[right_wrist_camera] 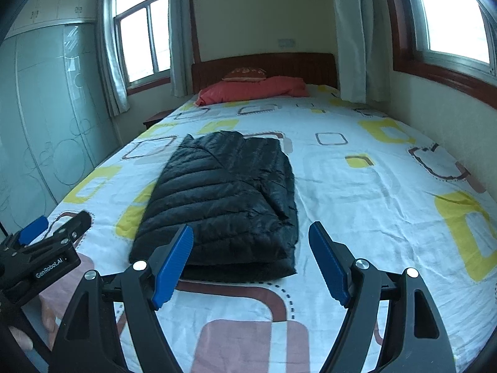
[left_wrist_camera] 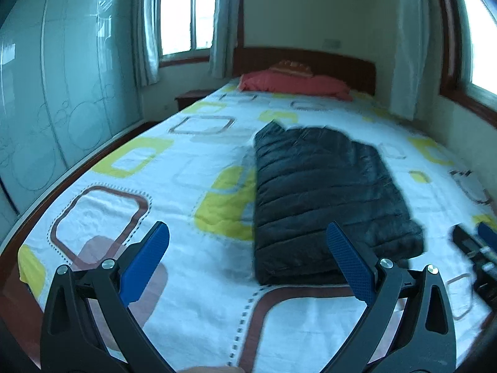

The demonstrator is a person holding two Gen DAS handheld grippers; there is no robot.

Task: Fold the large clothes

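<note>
While I hold both tongs over the foot of the bed [left_wrist_camera: 192,161], each pair is released, jaws spread wide with nothing between them. From the left tongs [left_wrist_camera: 247,261] the black jacket [left_wrist_camera: 323,192] lies ahead and slightly right, its near edge just beyond the right pad, folded into a thick oblong on the sheet. From the right tongs [right_wrist_camera: 250,261] the jacket [right_wrist_camera: 223,199] lies ahead and to the left, its near fold just past the left pad; the right pad hangs over bare patterned sheet. Neither pair touches the jacket. Left of my right tongs I see the other tongs [right_wrist_camera: 46,233] over the corner of the bed, spread likewise. Far ahead of both, at the head of the bed, a red pillow [right_wrist_camera: 251,91] rests against the headboard [right_wrist_camera: 279,65], with a small brown cushion [right_wrist_camera: 245,74] on top. A wardrobe [left_wrist_camera: 56,93] stands off to the left, windows [left_wrist_camera: 186,15] beyond.
</note>
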